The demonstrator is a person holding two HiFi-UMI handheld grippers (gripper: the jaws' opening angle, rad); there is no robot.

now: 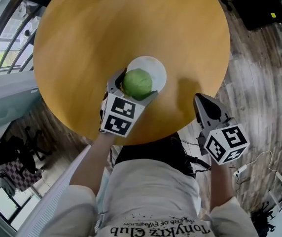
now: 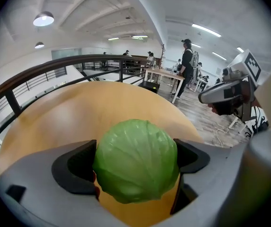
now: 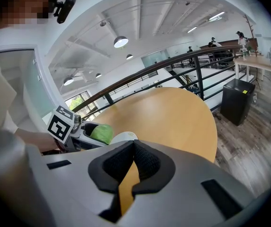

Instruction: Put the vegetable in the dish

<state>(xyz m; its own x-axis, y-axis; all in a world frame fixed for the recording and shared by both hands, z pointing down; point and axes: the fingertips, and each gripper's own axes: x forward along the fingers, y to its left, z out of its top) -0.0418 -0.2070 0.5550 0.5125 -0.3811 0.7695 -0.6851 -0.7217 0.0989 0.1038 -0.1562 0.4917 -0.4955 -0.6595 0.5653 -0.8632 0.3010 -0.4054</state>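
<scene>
Heads up on what's hard to see: in the head view the cabbage (image 1: pixel 137 82) and your left gripper (image 1: pixel 136 86) cover the near-left part of the white dish (image 1: pixel 154 64), so only the far side of its rim shows. I can't tell from any view whether the cabbage is touching the dish or just held over it. The left gripper view doesn't show the dish at all, because the cabbage fills the middle of the picture with only the round wooden table (image 1: pixel 131 23) behind it. From the right gripper view you get just a sliver of white rim beside the green ball.

Grip-wise, your left gripper is pinching the cabbage, one jaw pressed on each side, and the cabbage sits over the dish's near edge.

Your right gripper (image 3: pixel 134 148) has its jaw tips pressed together with nothing between them. It sits near the table's right edge, well apart from the dish.

Around you there's a dark railing (image 2: pixel 55 72) curving past the far side of the table, and a black bin (image 3: pixel 237 100) on the wood floor. Some people (image 2: pixel 187 63) are standing by a desk in the background, too small to make out much. A white cable (image 1: pixel 259 158) lies on the floor to your right.
</scene>
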